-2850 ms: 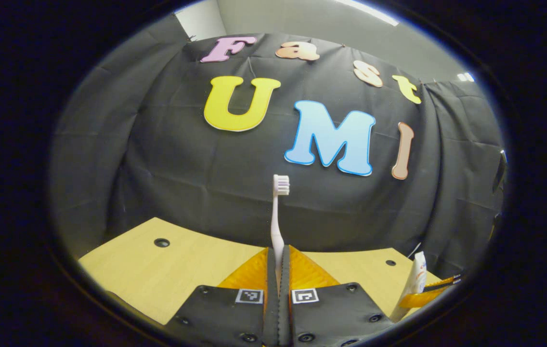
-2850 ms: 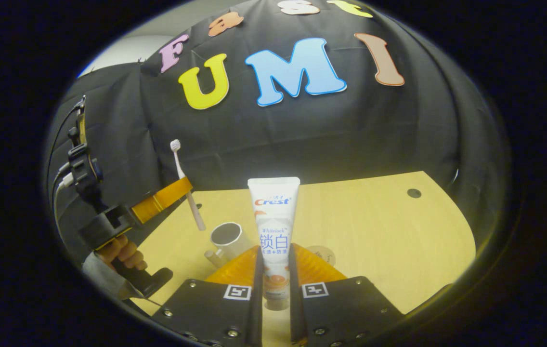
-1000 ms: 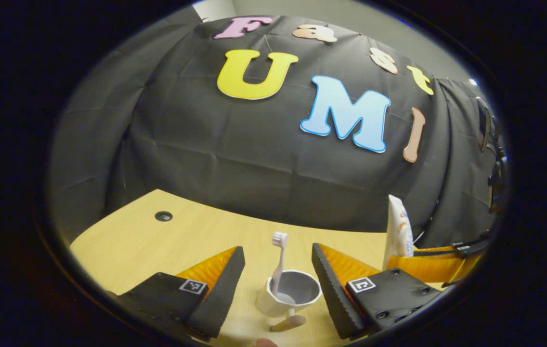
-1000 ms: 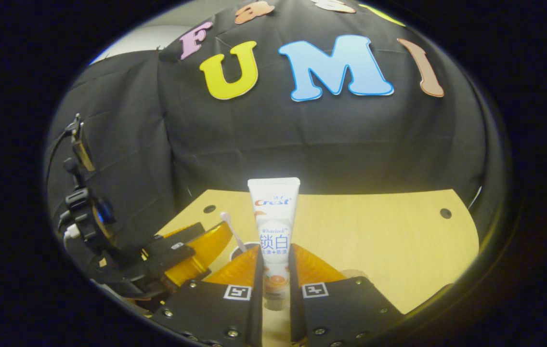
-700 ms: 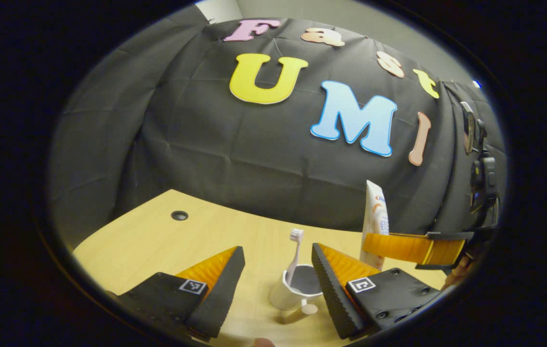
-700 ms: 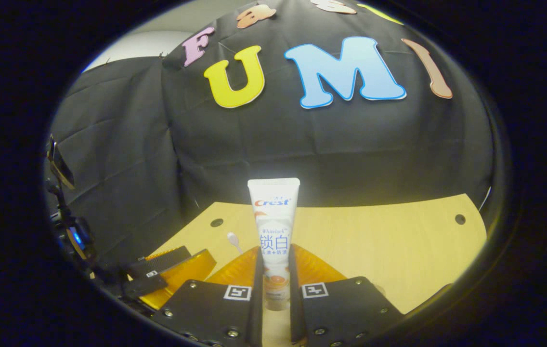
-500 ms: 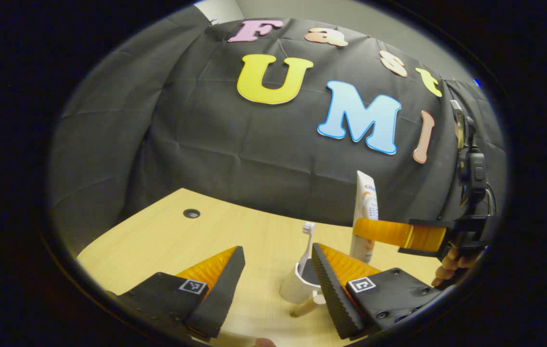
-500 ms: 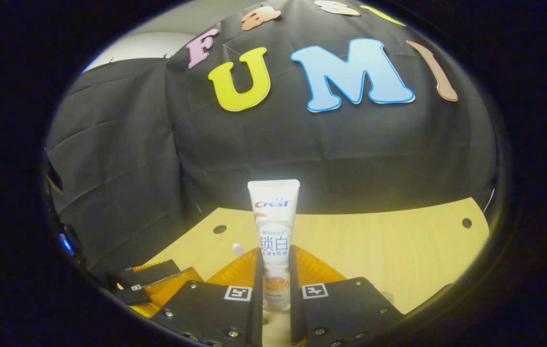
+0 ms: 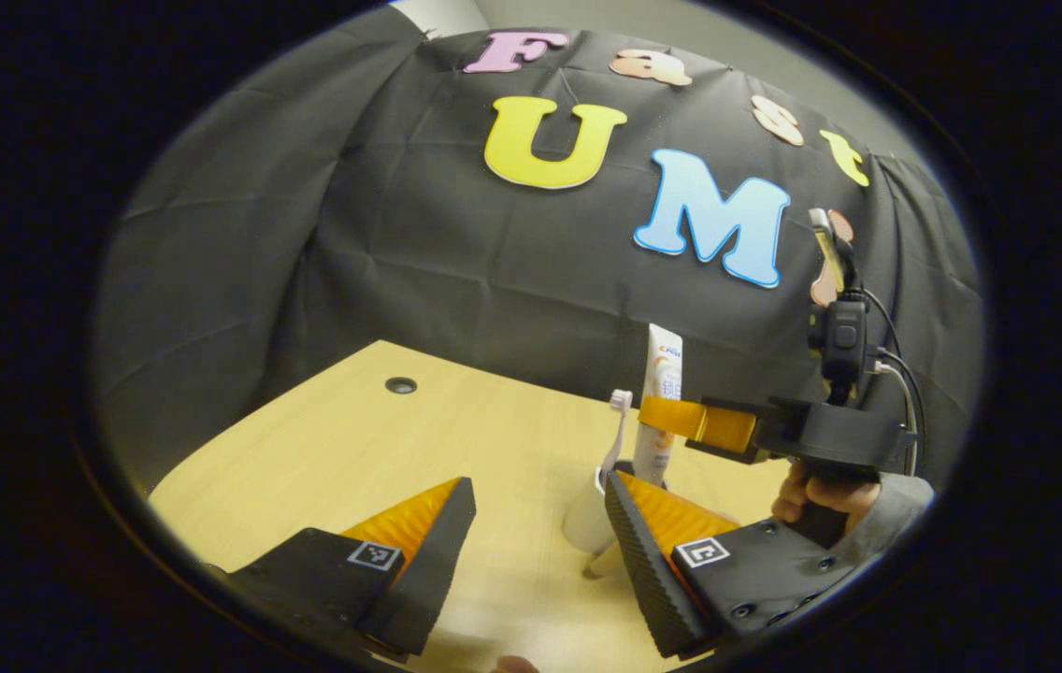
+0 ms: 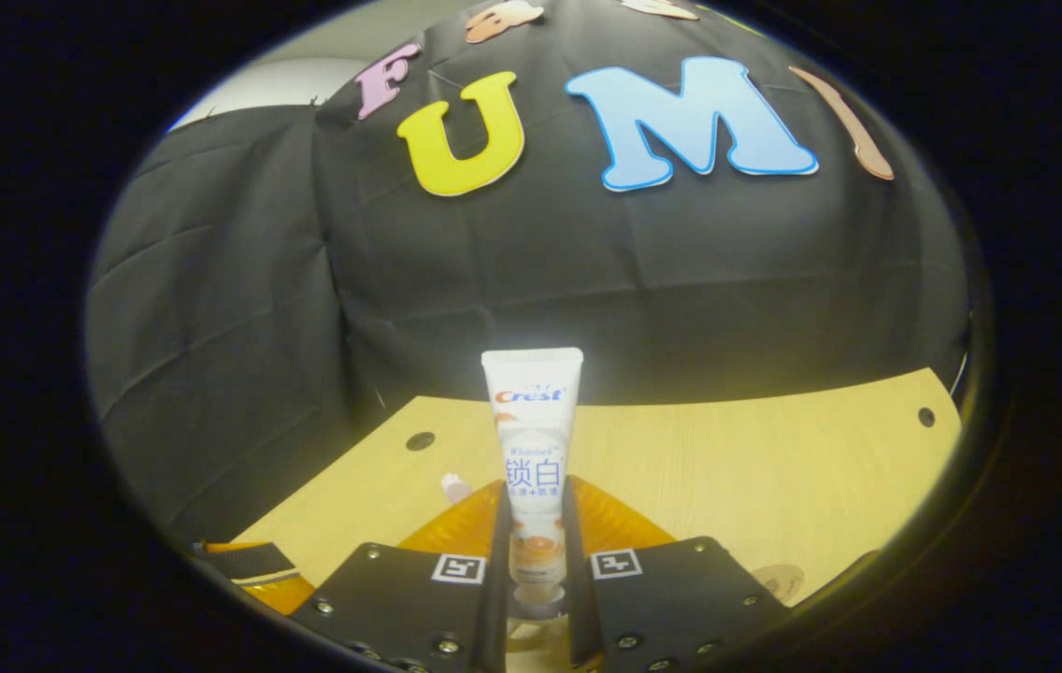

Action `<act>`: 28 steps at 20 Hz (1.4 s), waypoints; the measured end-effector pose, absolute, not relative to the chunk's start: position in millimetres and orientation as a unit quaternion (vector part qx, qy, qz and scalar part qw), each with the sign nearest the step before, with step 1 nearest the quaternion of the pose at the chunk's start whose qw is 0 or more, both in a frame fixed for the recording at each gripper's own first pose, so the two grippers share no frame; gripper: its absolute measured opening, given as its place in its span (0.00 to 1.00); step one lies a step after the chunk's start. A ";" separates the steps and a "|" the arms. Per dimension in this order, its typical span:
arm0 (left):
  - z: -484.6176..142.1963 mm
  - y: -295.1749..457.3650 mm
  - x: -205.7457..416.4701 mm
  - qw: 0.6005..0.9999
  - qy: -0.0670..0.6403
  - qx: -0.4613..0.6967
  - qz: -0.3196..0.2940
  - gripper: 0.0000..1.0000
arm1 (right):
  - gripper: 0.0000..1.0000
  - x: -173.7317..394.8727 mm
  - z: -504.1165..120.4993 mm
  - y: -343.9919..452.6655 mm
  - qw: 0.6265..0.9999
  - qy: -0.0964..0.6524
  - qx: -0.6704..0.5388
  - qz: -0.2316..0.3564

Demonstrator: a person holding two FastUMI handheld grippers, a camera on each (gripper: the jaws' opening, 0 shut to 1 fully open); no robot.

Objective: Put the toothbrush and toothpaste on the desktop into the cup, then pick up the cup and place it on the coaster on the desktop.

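Standing in the cup (image 9: 587, 523) on the bench (image 9: 353, 439), the toothbrush (image 9: 615, 432) leans; left gripper (image 9: 536, 551) jaws gape, empty. Right gripper (image 10: 536, 570) jaws pinch the upright toothpaste (image 10: 533, 458), seemingly above the cup.

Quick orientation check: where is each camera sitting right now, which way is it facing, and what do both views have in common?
Left gripper view: rides on the left gripper, facing across the desktop toward the black cloth wall; its own open fingers show at the bottom, with the cup, the toothbrush and the person's hand holding the right gripper beyond.
Right gripper view: rides on the right gripper, facing the same wall; its own fingers show, shut on the upright toothpaste.
Shared: the toothpaste, the desktop, the cloth wall.
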State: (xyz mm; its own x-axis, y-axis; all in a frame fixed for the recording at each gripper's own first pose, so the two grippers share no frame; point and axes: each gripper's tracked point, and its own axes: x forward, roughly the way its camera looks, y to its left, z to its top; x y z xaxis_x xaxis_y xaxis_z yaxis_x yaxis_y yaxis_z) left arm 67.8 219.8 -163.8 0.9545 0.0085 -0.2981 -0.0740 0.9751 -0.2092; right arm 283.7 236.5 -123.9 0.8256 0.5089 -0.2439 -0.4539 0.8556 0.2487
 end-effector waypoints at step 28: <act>-184.6 172.2 83.3 0.977 0.184 -0.106 -0.020 0.91 | 0.88 221.6 -59.1 181.0 0.964 0.099 0.050 0.243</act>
